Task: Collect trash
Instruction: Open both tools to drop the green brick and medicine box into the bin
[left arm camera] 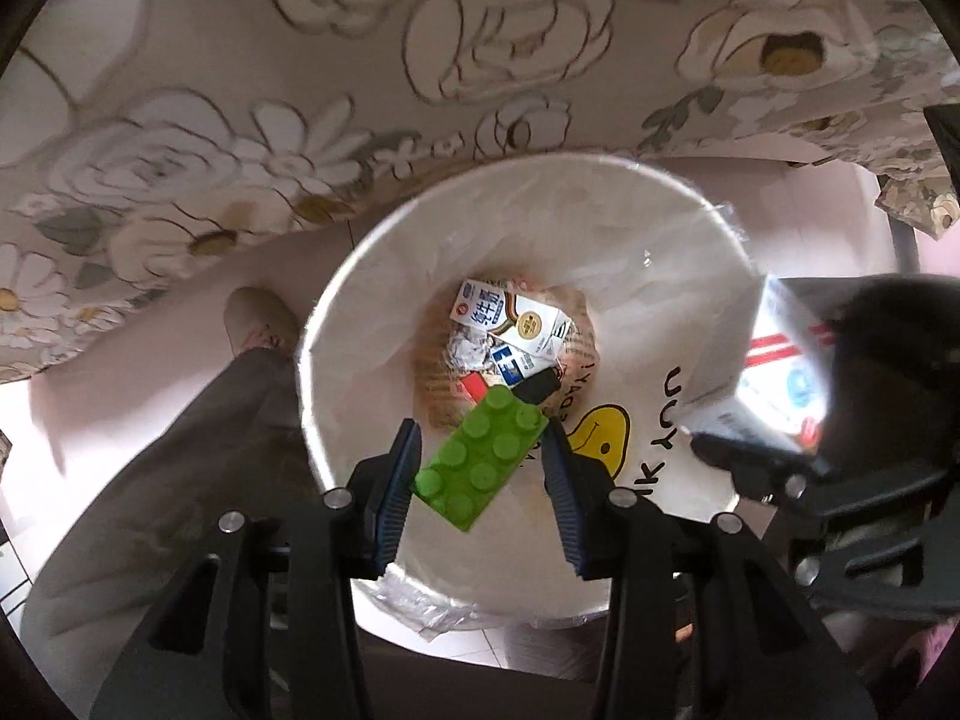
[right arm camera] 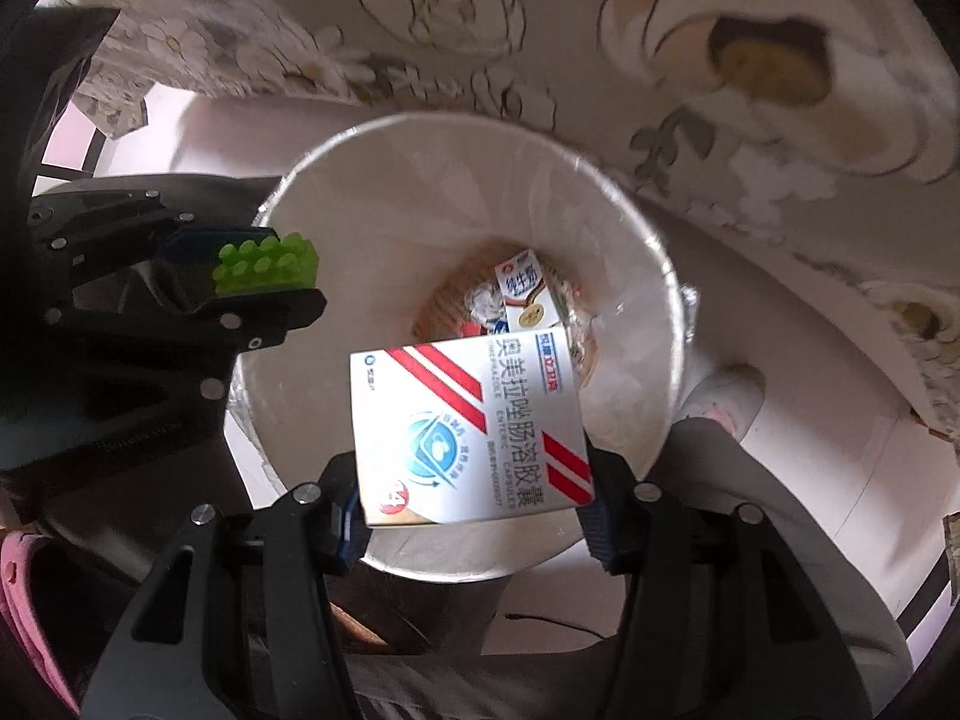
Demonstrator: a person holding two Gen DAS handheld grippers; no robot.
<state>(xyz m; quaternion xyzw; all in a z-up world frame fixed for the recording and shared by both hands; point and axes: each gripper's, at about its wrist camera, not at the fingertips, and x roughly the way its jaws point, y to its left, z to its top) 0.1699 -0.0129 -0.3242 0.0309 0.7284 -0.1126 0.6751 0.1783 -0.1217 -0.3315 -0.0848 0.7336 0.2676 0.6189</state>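
Green plastic building brick point(left arm camera: 480, 459) is clamped between the blue ribbed pads of the left gripper point(left arm camera: 483, 468), low centre of the left wrist view, directly above the open mouth of the white trash bin point(left arm camera: 336, 324). Brick is tilted, studs facing the camera. In the right wrist view the same brick point(right arm camera: 264, 267) is seen at middle left, pinched in the left gripper point(right arm camera: 258, 276) over the bin's rim point(right arm camera: 654, 276).

White medicine box point(right arm camera: 474, 426) with red stripes and a blue emblem is gripped at its two sides by the right gripper point(right arm camera: 477, 510), lower centre of the right wrist view, held over the bin's opening. From the left wrist view the box point(left arm camera: 774, 372) shows at middle right, blurred and overexposed, with the right gripper point(left arm camera: 762, 450) below it.

Bin is lined with a clear plastic bag point(left arm camera: 420, 600); at its bottom a milk carton point(left arm camera: 510, 315), crumpled foil point(left arm camera: 468, 351) and other small scraps are lying. Floral tablecloth point(left arm camera: 240, 90) fills the upper part of both views. A shoe point(left arm camera: 258, 318) and trouser leg point(left arm camera: 198, 420) are seen left of the bin.
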